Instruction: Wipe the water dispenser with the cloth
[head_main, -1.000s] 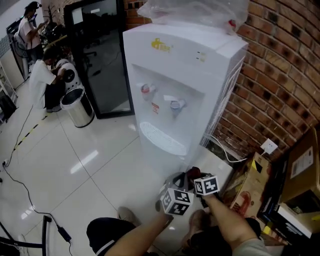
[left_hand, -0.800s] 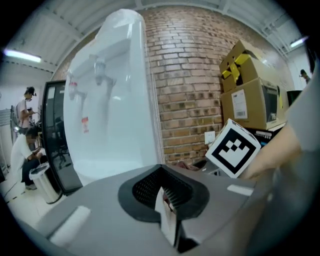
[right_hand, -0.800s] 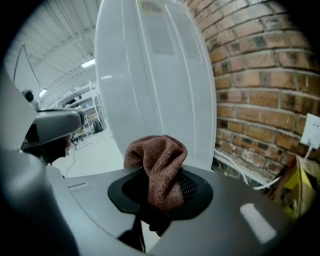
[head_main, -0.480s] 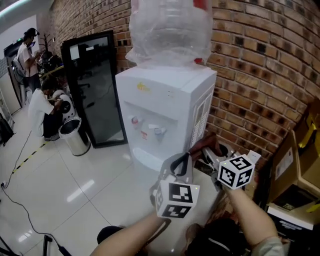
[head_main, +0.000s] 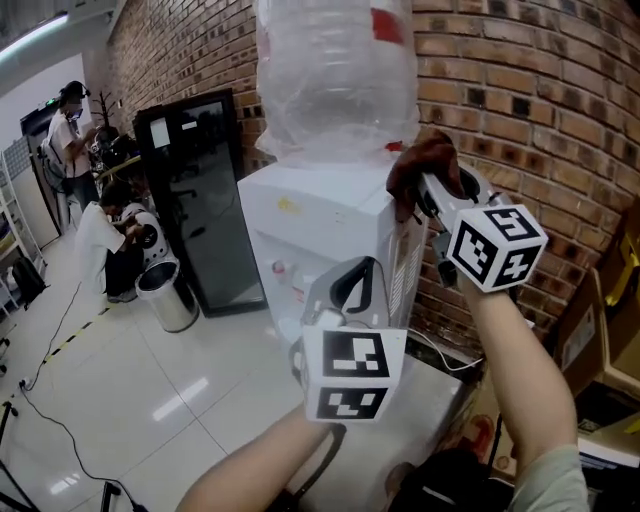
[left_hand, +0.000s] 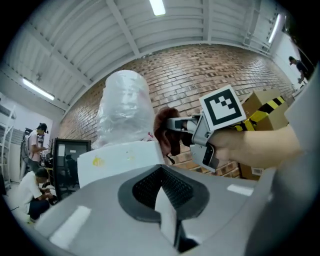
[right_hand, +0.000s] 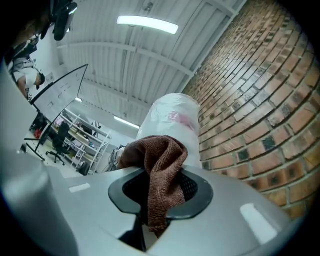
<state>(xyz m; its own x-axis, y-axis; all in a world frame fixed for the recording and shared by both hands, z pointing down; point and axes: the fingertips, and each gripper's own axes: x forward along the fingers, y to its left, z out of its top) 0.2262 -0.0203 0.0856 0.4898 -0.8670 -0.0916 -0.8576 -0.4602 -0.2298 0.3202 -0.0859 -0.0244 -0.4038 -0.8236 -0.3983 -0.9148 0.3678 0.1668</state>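
Observation:
The white water dispenser (head_main: 330, 230) stands against the brick wall, with a plastic-wrapped bottle (head_main: 335, 70) on top. My right gripper (head_main: 430, 190) is raised by the dispenser's top right corner and is shut on a brown cloth (head_main: 425, 165), which bunches out of its jaws (right_hand: 160, 175). My left gripper (head_main: 350, 290) is held lower, in front of the dispenser's upper face, with its jaws together and nothing in them. In the left gripper view, the cloth (left_hand: 165, 132) hangs just right of the dispenser's top (left_hand: 120, 160). I cannot tell whether the cloth touches the dispenser.
A black glass-door cabinet (head_main: 195, 200) stands left of the dispenser, with a steel bin (head_main: 165, 295) and people (head_main: 110, 250) beside it. The brick wall (head_main: 540, 120) runs close behind. Cardboard boxes (head_main: 600, 330) crowd the right. A cable trails on the floor at the left.
Both grippers have risen from near the dispenser's foot to its upper part. The right one, still holding the cloth, went higher and now reaches the top corner.

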